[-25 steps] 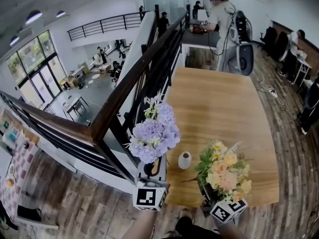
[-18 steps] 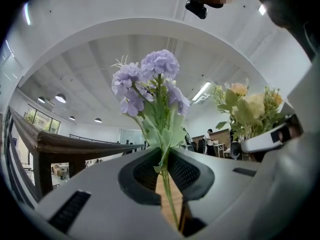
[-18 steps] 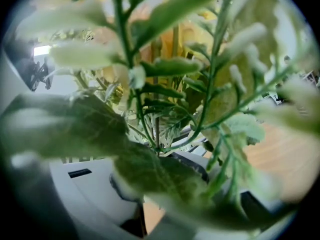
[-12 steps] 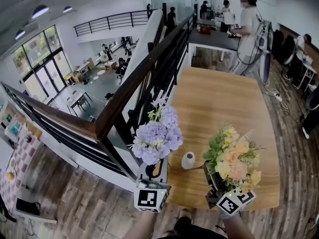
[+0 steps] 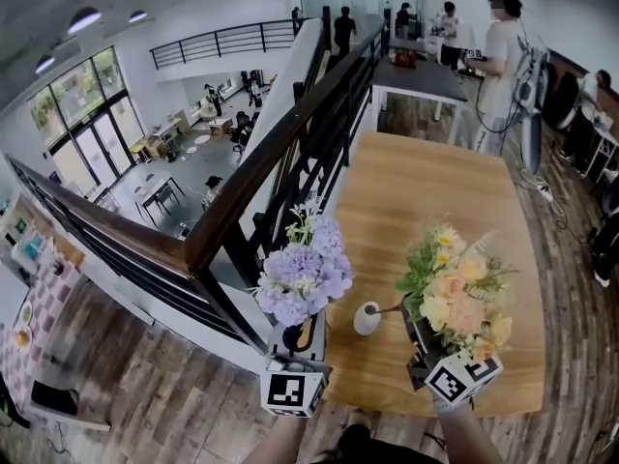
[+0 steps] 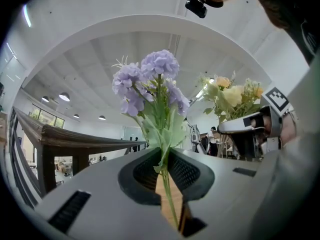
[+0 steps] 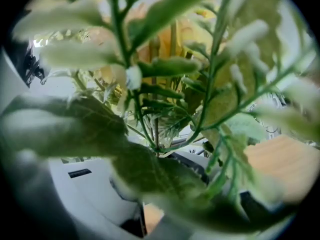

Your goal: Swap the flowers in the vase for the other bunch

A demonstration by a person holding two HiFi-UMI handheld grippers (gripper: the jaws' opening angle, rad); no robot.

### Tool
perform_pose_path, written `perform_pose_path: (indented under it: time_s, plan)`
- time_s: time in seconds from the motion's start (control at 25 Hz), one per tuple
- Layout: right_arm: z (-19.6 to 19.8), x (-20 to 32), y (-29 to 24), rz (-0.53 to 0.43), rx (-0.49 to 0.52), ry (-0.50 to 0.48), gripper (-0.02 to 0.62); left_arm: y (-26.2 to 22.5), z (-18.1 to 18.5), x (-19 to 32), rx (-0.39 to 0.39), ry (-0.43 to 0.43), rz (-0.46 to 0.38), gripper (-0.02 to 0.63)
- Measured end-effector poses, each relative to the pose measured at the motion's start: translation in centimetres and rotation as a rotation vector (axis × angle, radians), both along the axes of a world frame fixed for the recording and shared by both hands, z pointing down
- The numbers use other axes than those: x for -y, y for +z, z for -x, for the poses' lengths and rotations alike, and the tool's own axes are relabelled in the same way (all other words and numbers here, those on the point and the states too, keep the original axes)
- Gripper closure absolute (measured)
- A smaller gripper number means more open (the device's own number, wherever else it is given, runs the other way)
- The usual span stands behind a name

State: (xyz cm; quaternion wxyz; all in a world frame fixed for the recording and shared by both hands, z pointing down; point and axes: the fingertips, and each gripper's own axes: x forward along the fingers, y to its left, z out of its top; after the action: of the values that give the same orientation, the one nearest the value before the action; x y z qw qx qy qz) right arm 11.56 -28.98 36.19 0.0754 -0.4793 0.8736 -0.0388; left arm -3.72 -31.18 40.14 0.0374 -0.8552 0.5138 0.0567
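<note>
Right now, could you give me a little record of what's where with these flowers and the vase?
left gripper: shut on purple bunch
right gripper: shut on yellow bunch
vase: white, upright on wooden table, between the bunches
stem tip of yellow bunch: at the vase mouth; inside or not, unclear
</note>
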Motion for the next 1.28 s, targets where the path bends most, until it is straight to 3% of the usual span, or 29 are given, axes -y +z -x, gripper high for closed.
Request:
perform_pose_path:
  time_s: [0.48, 1.28]
  plan:
    - [-0.7, 2.6, 3.4, 0.052, -0.034, -0.007, 0.540, 1.3, -0.3, 0.6, 0.001, -0.028, 0.032, 0.566]
    - [2.7, 4.8, 9.1, 0.143, -0.037, -0.081, 0.540, 2.9, 0.1, 1.3, 0.000, -0.045, 0.074, 0.566]
